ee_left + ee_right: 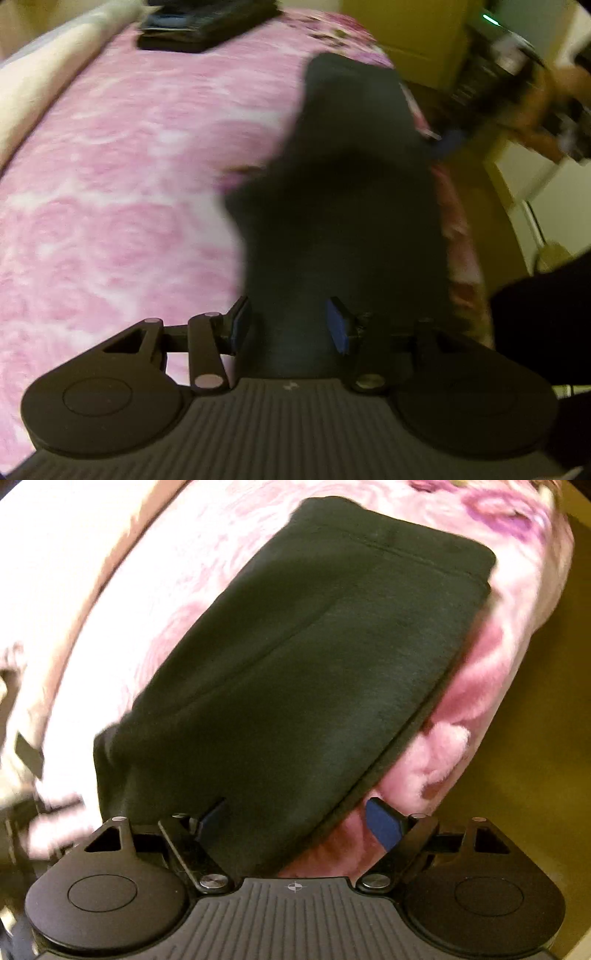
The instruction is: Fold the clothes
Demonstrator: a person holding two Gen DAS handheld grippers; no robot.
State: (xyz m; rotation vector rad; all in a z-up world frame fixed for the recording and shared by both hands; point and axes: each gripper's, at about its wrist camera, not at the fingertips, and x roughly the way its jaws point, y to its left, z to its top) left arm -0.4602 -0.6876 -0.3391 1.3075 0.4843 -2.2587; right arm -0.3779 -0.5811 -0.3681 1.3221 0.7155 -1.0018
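**Desk:** What fills the frame?

**Photographer:** A pink floral fleece blanket (129,166), spread over a bed, takes up most of both wrist views. Pale cream bedding (48,74) runs along its far left edge, and an olive-yellow floor (535,757) shows past the right side.

**Desk:** And the clothing?

**Photographer:** A dark garment (314,646) lies flat on the blanket near the bed's right edge. It is folded into a long panel, with a stitched hem at the far end. In the left wrist view the same garment (351,221) runs from the gripper away toward the far corner of the bed, blurred. A stack of dark folded clothes (207,26) sits on the blanket well apart from it, at the far end.

**Desk:** The grippers?

**Photographer:** The right gripper (298,819) points down over the near end of the garment, fingers spread wide and released. The cloth's edge crosses the gap. The blue pad (382,825) on the right stands clear of the cloth over bare blanket, and the other finger is against the fabric's edge. The left gripper (289,326) stands with its fingers partly apart and dark cloth fills the space between them. Blur makes it impossible to tell whether the pads pinch the cloth or only straddle it.

**Desk:** Anything smaller?

**Photographer:** A person's hand (546,107), smeared by motion, shows at the upper right of the left wrist view.
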